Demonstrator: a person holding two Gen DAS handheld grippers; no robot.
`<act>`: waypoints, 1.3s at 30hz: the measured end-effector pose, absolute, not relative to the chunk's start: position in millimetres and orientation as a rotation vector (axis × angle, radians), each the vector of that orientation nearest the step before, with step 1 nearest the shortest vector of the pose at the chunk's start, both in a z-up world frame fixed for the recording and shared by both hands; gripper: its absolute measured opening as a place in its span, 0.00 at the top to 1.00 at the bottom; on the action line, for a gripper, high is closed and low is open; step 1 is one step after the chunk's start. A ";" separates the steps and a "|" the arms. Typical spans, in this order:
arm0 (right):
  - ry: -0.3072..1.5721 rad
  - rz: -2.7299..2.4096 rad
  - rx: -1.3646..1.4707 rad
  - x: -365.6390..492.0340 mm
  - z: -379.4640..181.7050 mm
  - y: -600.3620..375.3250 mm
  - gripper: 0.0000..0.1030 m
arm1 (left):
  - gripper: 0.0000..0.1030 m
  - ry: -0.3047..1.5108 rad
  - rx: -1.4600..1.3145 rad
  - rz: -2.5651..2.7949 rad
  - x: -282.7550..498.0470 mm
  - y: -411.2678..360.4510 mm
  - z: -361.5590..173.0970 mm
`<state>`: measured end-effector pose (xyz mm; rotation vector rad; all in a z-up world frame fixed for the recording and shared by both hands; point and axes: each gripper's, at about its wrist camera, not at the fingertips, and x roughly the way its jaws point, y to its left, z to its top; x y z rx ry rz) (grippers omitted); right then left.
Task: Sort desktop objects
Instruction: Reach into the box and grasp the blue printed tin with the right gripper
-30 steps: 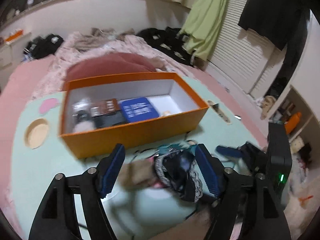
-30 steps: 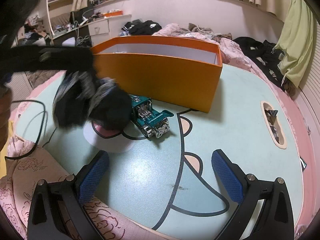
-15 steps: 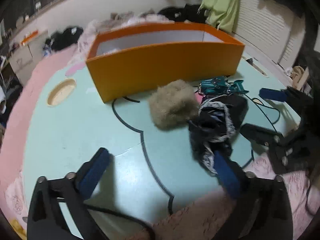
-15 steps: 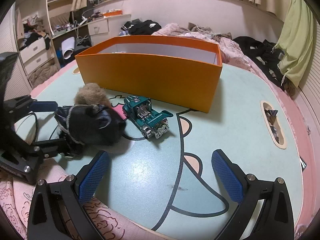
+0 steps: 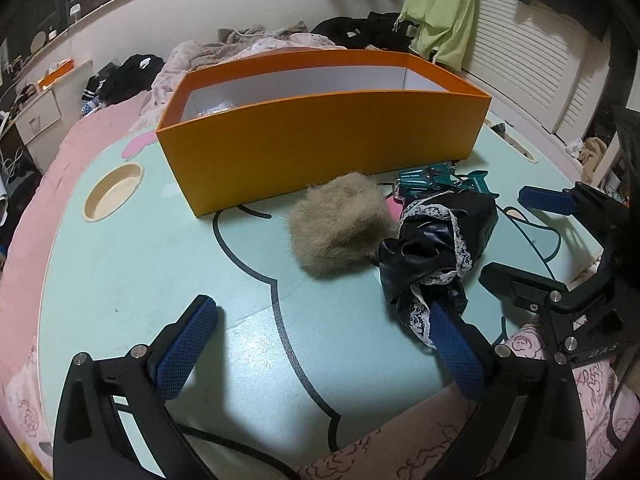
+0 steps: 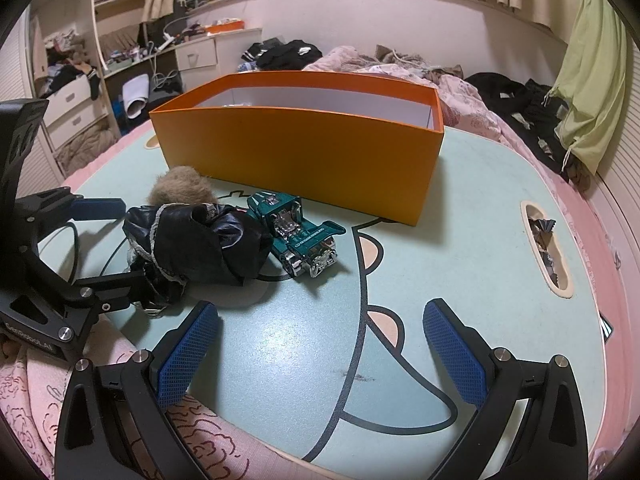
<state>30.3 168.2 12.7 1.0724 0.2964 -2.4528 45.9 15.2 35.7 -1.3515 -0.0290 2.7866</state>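
An orange box (image 5: 320,136) stands on the mint table (image 5: 140,264); it also shows in the right wrist view (image 6: 300,152). In front of it lie a tan fur ball (image 5: 340,224), a black lace-trimmed cloth (image 5: 436,248) and a teal toy car (image 5: 440,180). The cloth's hem drapes over the right finger of my left gripper (image 5: 320,344), which is open and holds nothing. My right gripper (image 6: 320,344) is open and empty, near the front edge, with the car (image 6: 296,236) and cloth (image 6: 196,248) ahead to its left.
A round recess (image 5: 114,192) sits in the table left of the box. A slot with foil scraps (image 6: 546,248) lies at the right. A black cable (image 5: 240,444) runs along the front edge. A bed with clothes lies behind.
My left gripper held the cloth and fur ball up near the box, then lowered, opened and let them go onto the table. The right gripper has stayed still.
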 end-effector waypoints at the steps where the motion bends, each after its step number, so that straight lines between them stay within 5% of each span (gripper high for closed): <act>1: 0.296 -2.453 1.072 30.6 13.1 168.7 0.00 | 0.00 -0.029 -1.352 2.786 45.0 14.8 35.5; 16: 0.139 -2.484 1.004 24.3 35.1 191.8 0.02 | 0.00 -0.032 -1.351 2.788 44.9 13.9 37.3; 27: -0.038 -2.347 1.063 -62.4 100.3 139.9 0.31 | 0.00 -0.033 -1.351 2.790 45.6 13.4 37.9; 37: 0.202 -2.252 1.581 -151.4 39.3 80.5 0.40 | 0.00 -0.036 -1.348 2.792 46.0 11.8 38.9; 39: 0.225 -2.253 1.573 -154.7 37.2 78.6 0.32 | 0.00 -0.037 -1.349 2.792 46.6 11.8 38.9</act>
